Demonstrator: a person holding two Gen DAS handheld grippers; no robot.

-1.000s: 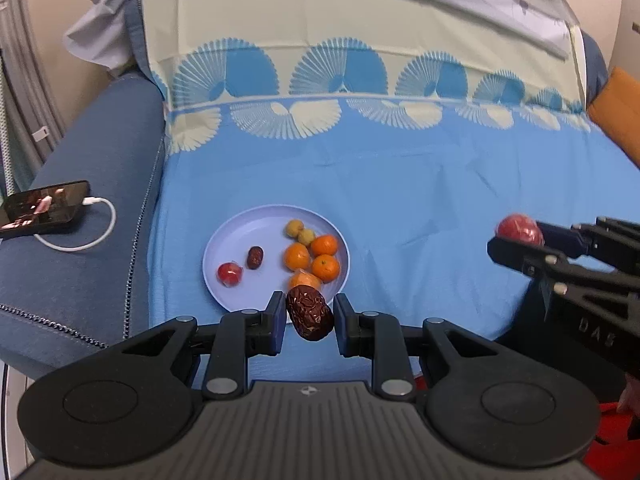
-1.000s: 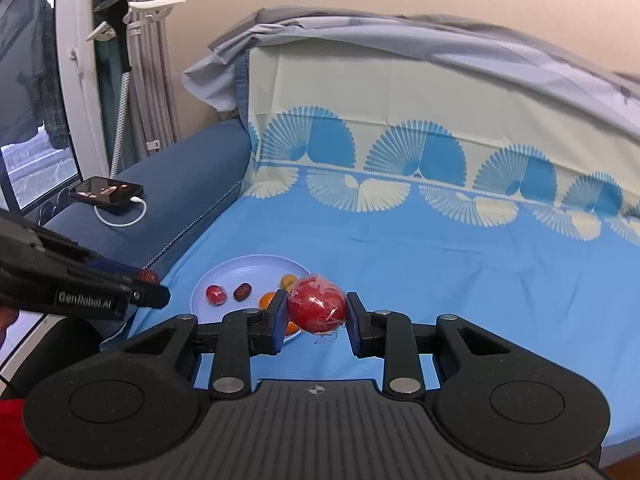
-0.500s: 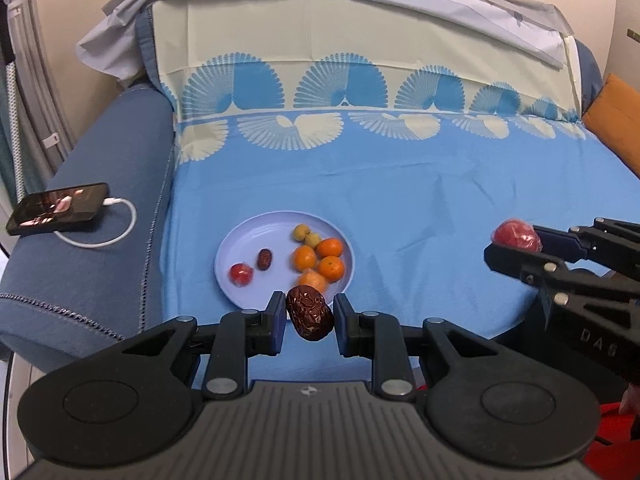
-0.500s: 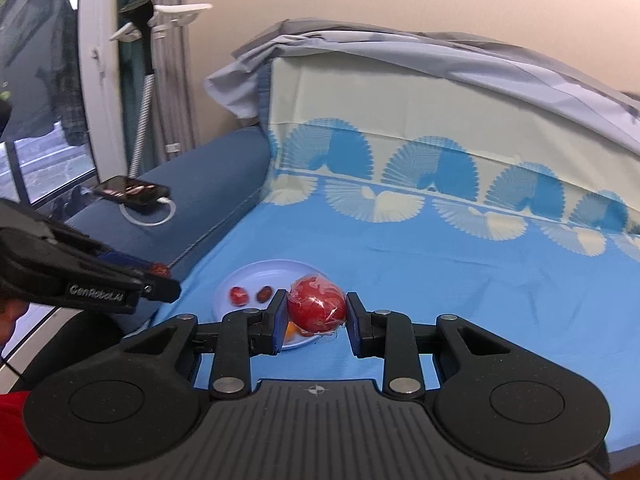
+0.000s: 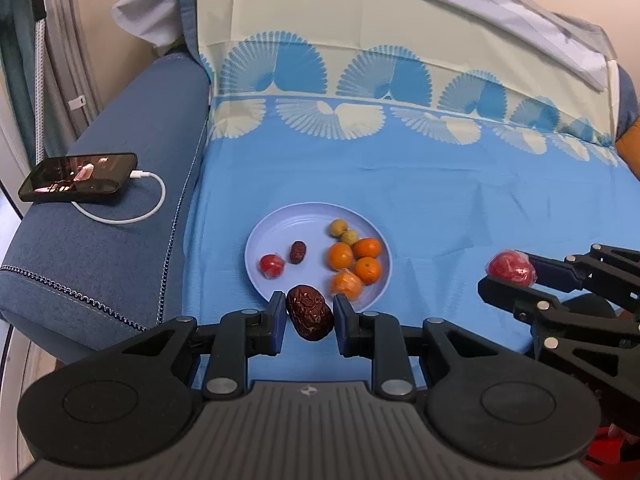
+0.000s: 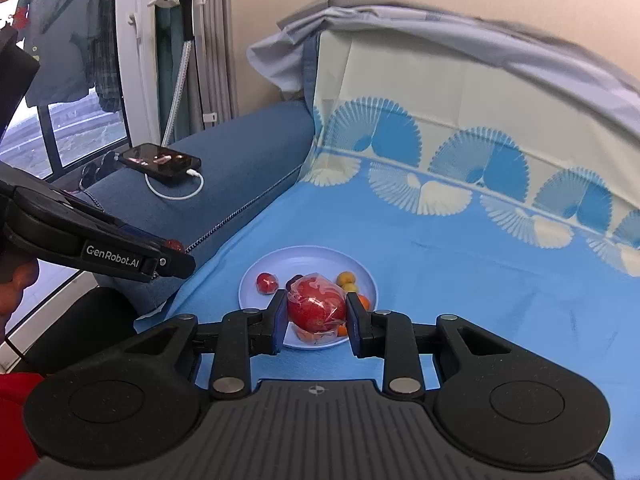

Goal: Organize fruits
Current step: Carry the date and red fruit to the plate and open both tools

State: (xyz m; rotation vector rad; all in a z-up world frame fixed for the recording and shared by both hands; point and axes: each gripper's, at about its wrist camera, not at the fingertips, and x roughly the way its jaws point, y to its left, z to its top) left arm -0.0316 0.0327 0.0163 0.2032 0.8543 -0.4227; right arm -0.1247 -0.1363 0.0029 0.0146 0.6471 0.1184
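A pale blue plate [image 5: 280, 228] [image 6: 308, 258] lies on the blue bedsheet near its front edge. It holds several oranges [image 5: 340, 256], two small yellow-green fruits [image 5: 343, 232], a small red fruit [image 5: 272, 266] [image 6: 267, 282] and a dark date [image 5: 297, 252]. My left gripper [image 5: 310, 316] is shut on a large wrinkled brown date [image 5: 310, 312], hovering at the plate's near rim. My right gripper [image 6: 316, 316] is shut on a red plastic-wrapped fruit [image 6: 317, 307] [image 5: 511, 267], held to the right of the plate in the left wrist view.
A phone [image 5: 78, 177] [image 6: 160, 160] on a white charging cable rests on the dark blue sofa arm [image 5: 120, 208] left of the sheet. A patterned backrest cover [image 5: 400, 60] rises behind. An orange cushion [image 5: 630, 148] is at far right.
Both views have shifted, so the plate and phone now sit further right in frame. Each gripper still holds its fruit. The right gripper has come over the plate's near side.
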